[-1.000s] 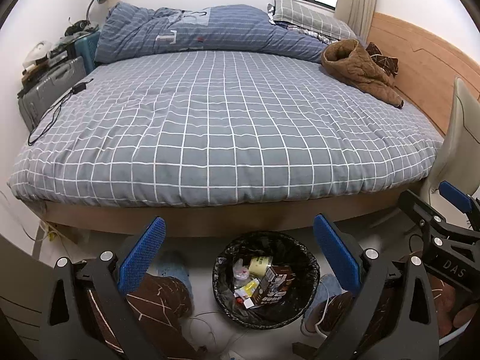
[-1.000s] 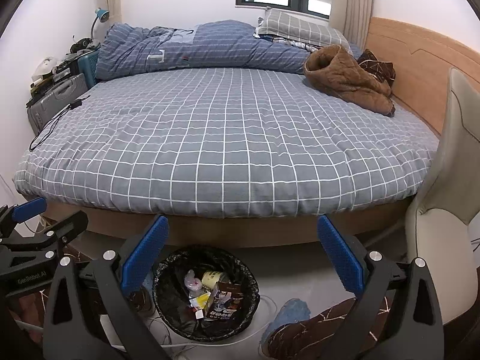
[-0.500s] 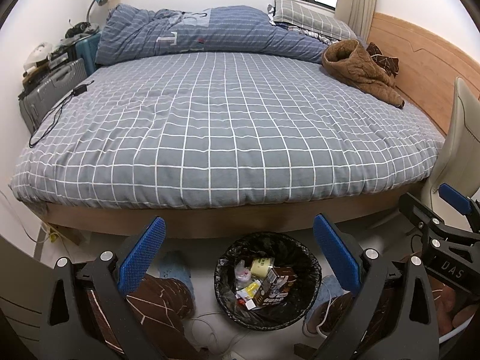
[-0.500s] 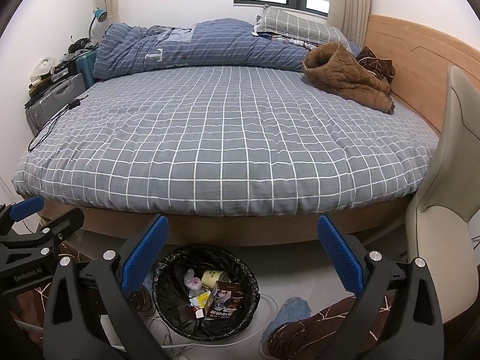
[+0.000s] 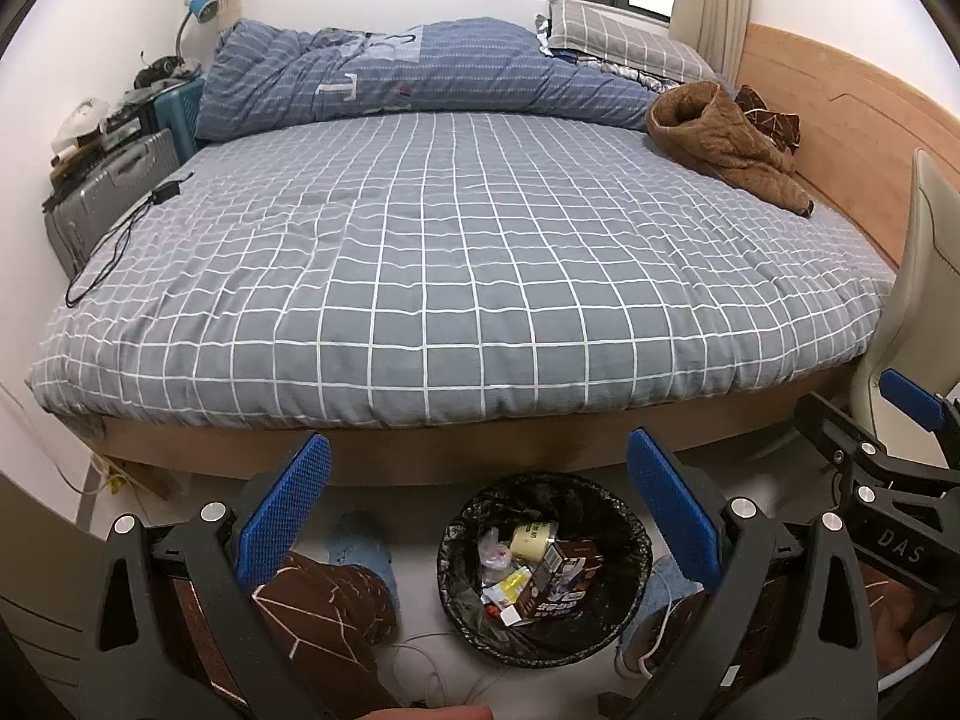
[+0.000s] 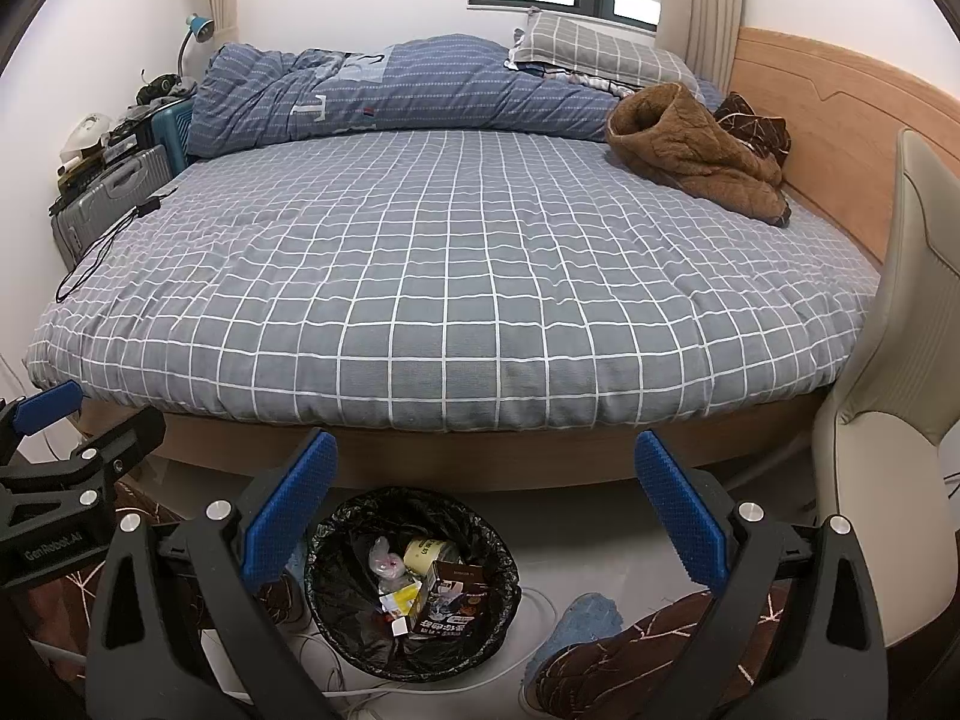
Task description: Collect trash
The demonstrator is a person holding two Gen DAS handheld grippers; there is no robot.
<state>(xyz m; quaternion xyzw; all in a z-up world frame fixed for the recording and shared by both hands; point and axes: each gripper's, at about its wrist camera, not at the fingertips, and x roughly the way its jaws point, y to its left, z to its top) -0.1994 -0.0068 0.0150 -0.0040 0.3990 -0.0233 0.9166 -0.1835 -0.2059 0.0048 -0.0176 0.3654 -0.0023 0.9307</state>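
Left wrist view: left gripper [image 5: 477, 507] fingers released above round black-lined trash bin [image 5: 543, 570] at lower centre; right gripper [image 6: 485, 510] fingers released too

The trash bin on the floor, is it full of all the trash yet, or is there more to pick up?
Some looks done: the trash bin already holds a brown carton and wrappers. Nothing is in hand: the left gripper and right gripper are both open. No loose trash shows on the bed.
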